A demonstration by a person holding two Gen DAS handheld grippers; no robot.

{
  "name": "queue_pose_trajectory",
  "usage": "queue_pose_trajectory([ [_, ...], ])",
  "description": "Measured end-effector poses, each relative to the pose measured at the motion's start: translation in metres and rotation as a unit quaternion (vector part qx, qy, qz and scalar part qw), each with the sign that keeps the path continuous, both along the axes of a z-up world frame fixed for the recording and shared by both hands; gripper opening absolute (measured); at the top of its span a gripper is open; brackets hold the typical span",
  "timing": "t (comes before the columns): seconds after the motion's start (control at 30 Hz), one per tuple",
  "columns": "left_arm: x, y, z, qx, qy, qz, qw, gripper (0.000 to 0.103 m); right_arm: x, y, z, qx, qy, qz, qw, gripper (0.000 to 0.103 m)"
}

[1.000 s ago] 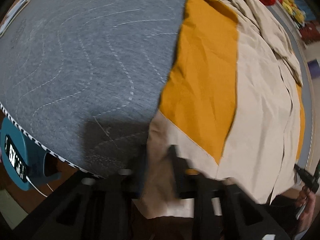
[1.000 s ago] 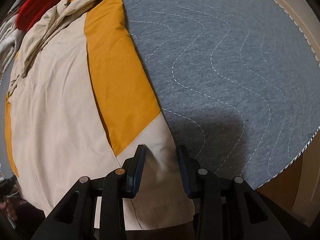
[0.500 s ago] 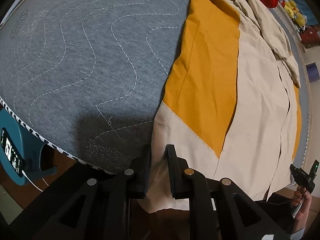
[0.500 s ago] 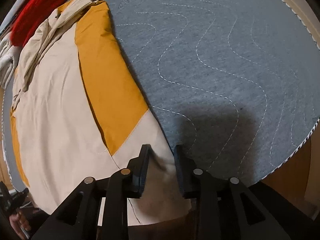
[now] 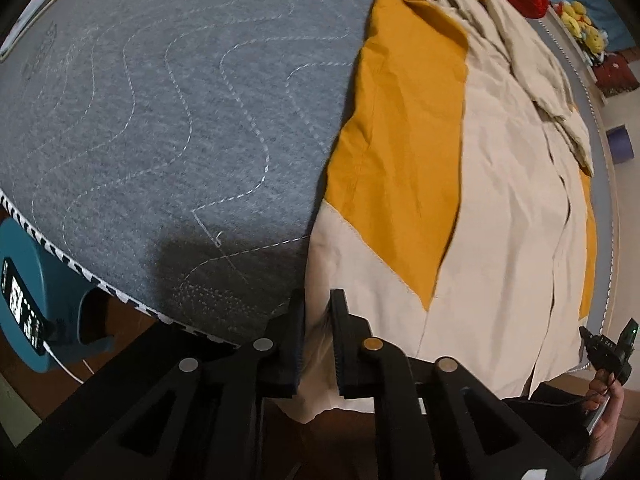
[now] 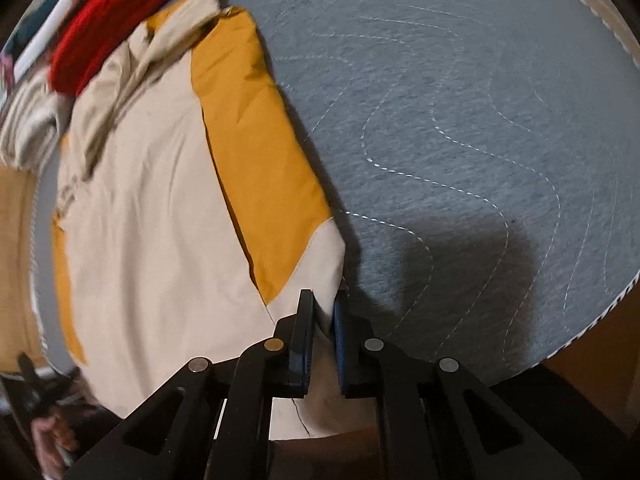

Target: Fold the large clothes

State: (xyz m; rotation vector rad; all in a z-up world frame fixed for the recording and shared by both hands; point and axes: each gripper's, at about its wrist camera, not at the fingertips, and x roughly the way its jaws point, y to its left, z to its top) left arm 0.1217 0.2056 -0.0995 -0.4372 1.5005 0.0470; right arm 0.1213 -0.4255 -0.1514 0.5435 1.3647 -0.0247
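The cream-and-mustard jacket (image 5: 500,184) was spread flat on the grey quilted bed (image 5: 160,120), its long axis running away from both cameras, hem nearest and hanging slightly over the near edge, collar towards a red garment (image 6: 112,28) at the far end. Each near hem corner was taken by one set of jaws: the left gripper (image 5: 318,312) was pinched on the left corner, while the right gripper (image 6: 323,312) was closing its jaws with cream cloth between them (the pads looked to be pressing already). Both grippers were pointed steeply downward. A fold lengthwise, hem towards collar, seemed intended.
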Motion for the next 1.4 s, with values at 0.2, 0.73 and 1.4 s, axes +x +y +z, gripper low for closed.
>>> queue_pose_trajectory([
  [0.2,0.011,-0.008,-0.008,0.014,0.008,-0.016,0.9997,0.014,-0.003,-0.009,-0.02,-0.021,0.03,-0.017,0.999,0.032],
  [0.73,0.002,-0.054,0.074,0.004,-0.11,-0.103,0.9886,0.002,-0.006,0.028,0.062,-0.036,-0.094,0.057,0.993,0.003],
  [1.4,-0.095,-0.009,0.178,-0.136,-0.169,-0.157,0.9636,0.001,-0.161,-0.053,0.202,-0.014,-0.177,0.005,0.984,0.002],
])
